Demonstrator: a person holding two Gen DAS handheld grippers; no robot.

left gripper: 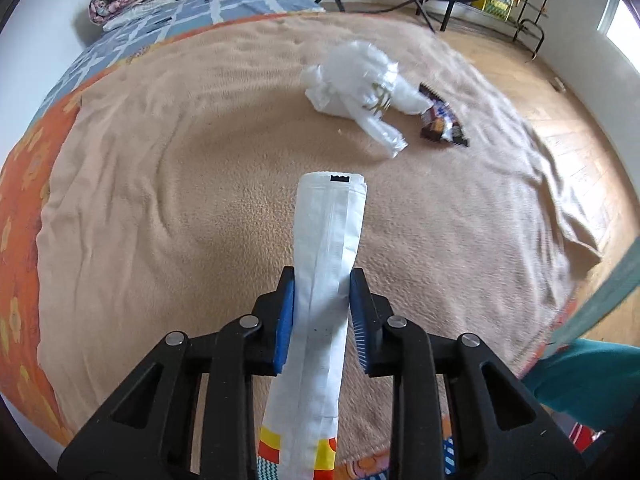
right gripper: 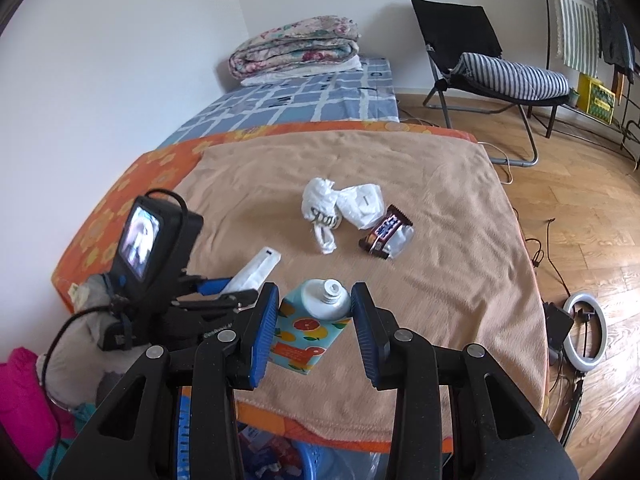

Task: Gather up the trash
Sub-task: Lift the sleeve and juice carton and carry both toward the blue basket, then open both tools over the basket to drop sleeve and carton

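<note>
Jaws of the left gripper [left gripper: 322,312] are being pressed against both sides of a long white wrapper [left gripper: 324,280], which is being held above the tan blanket [left gripper: 160,200] with its far end pointing forward. Jaws of the right gripper [right gripper: 314,328] are being kept apart on either side of a juice carton [right gripper: 308,328] with a white cap, and whether the blue pads [right gripper: 264,332] are touching it cannot be told. Farther along the blanket, a crumpled white plastic bag [right gripper: 340,208] is being seen lying just beside a brown candy wrapper [right gripper: 386,234]. A blue bin [right gripper: 280,460] holding scraps is being shown partly below the near edge of the bed [right gripper: 120,200]. A folded quilt [right gripper: 296,48] is being seen resting at the bed's far end, near a black folding chair [right gripper: 480,60].
</note>
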